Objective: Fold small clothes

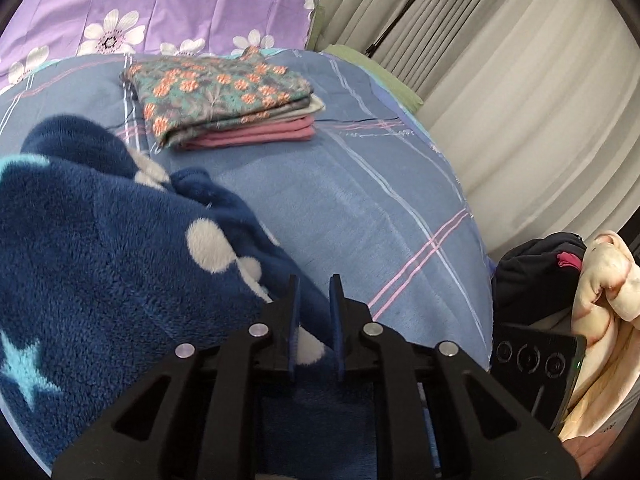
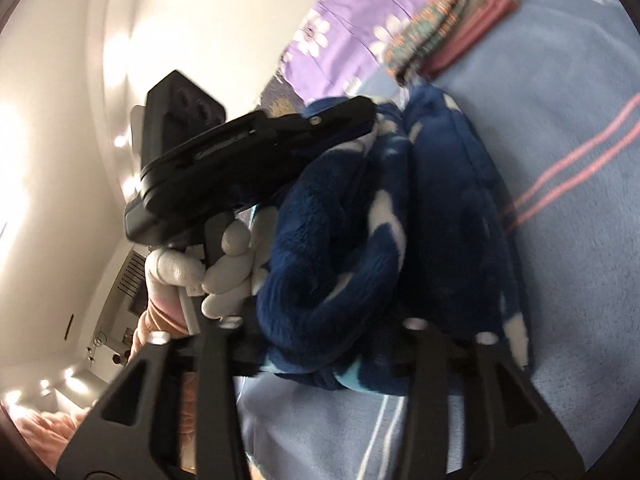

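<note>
A dark blue fleece garment [image 1: 100, 248] with white dots and pale blue stars lies bunched on the bed at the left of the left wrist view. My left gripper [image 1: 315, 292] stands at its near edge, jaws narrow, with fleece pinched between the pads. In the right wrist view the same garment [image 2: 360, 220] is a rolled heap. The left gripper [image 2: 366, 114], held by a gloved hand [image 2: 224, 268], bites its far edge. My right gripper [image 2: 320, 332] stands wide around the heap's near end; its fingertips are hidden by fleece and no pad presses visibly.
A folded stack [image 1: 224, 96], floral piece on top and pink below, sits further back on the blue plaid blanket [image 1: 380, 208]. Behind it lies purple flowered bedding [image 1: 160, 4]. Curtains [image 1: 500, 100] and a lamp stand [image 1: 404, 8] are at the right. Cream and dark clothes [image 1: 596, 304] are piled off the bed's right edge.
</note>
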